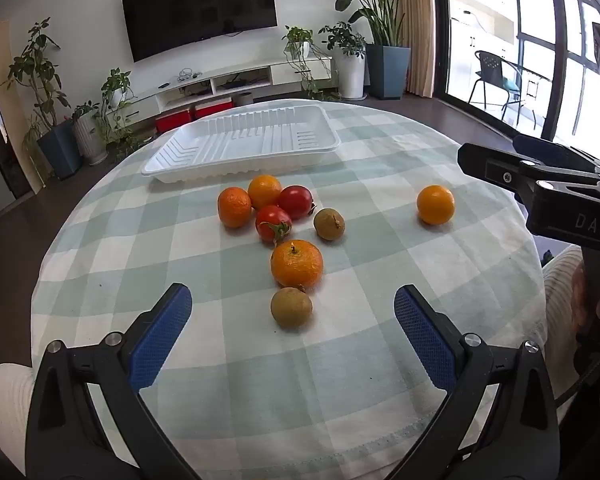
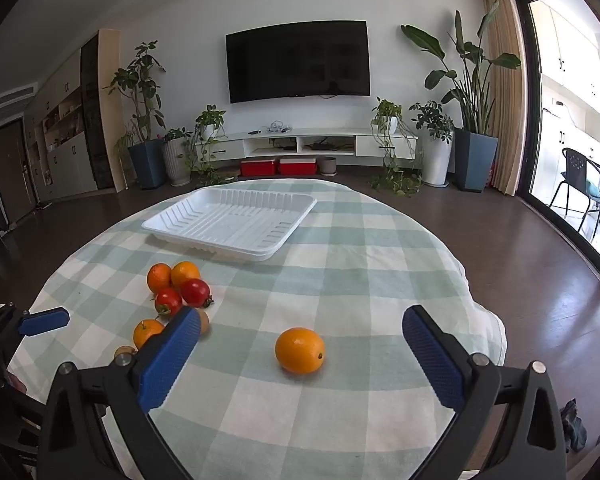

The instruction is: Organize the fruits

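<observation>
Both jaws I had spread wide, left gripper point(image 1: 292, 300) empty above brown fruit point(image 1: 291, 307), right gripper point(image 2: 300, 320) empty above orange point(image 2: 300, 350), touching nothing.

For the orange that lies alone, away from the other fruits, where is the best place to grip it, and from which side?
Grip the lone orange across its middle with the open right gripper, coming from the near side; it is round and nothing stands beside it.

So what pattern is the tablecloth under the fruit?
The tablecloth is a pale green and white check, clearest in the left wrist view.
</observation>
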Tool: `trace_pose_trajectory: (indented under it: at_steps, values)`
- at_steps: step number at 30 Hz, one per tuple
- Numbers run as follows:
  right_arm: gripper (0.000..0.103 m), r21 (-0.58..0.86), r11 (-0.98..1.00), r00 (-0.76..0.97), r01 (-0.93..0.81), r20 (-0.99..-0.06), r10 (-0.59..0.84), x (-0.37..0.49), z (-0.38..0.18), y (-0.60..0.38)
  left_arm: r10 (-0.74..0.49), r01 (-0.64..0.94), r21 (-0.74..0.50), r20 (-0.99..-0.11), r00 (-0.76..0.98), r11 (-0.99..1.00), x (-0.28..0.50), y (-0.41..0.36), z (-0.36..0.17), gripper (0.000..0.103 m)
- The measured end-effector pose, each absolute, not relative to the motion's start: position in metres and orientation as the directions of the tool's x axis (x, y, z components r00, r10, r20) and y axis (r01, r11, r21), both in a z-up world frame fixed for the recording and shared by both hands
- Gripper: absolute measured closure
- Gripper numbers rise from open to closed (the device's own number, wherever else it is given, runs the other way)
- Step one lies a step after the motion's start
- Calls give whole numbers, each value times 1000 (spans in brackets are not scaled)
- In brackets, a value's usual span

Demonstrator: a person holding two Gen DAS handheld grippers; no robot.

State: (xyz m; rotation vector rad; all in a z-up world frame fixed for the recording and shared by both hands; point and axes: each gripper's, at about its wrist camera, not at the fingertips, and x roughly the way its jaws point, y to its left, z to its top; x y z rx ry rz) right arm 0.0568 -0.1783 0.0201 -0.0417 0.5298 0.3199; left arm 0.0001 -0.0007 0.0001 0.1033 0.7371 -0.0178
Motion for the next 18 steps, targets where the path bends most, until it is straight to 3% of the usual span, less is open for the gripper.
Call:
trace_pose_trajectory:
  at_steps: [18]
  values:
    - [0, 41, 950, 814, -311, -503, 289, 56, 21, -178, 24, 51, 92, -668, 744, 994, 0, -1, 0, 0]
